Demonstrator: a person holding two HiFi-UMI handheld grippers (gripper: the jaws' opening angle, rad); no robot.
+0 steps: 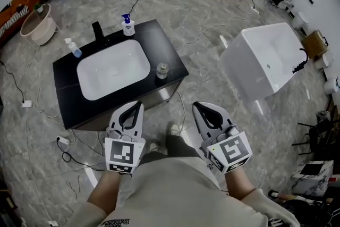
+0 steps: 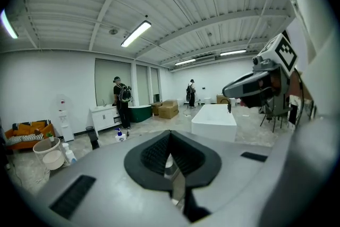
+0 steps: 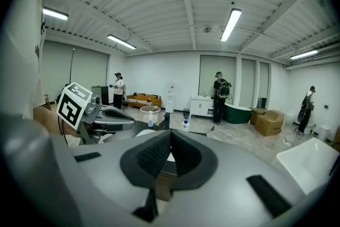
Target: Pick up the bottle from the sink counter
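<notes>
The grey marble floor (image 1: 202,13) lies open on every side, widest beyond and to the right of the fingers. Straight ahead of the left fingers stands the black counter (image 1: 66,87), set at a slant, its front edge level with their tips in the head view and its right front corner between the two sets of fingertips. A white bathtub (image 1: 265,61) stands well off to the right of the right fingers, with a bare lane of floor between it and the counter. The white sink basin (image 1: 112,69) fills the counter's middle, ahead and left of the left fingertips. The left gripper (image 1: 139,104) and right gripper (image 1: 195,105) are held side by side and apart, both pointing forward and a little downward, marker cubes toward the person, the left forearm (image 1: 103,194) and right forearm (image 1: 236,186) running back beneath them. Each gripper's fingers are closed together and carry nothing. The bottle (image 1: 162,70), small and pale-capped, stands upright at the counter's right front corner, ahead of and between the two fingertips, touched by neither. A pump bottle (image 1: 128,25) and a spray bottle (image 1: 74,49) stand along the far edge. A thin white cable (image 1: 183,109) crosses the floor between the fingers.
</notes>
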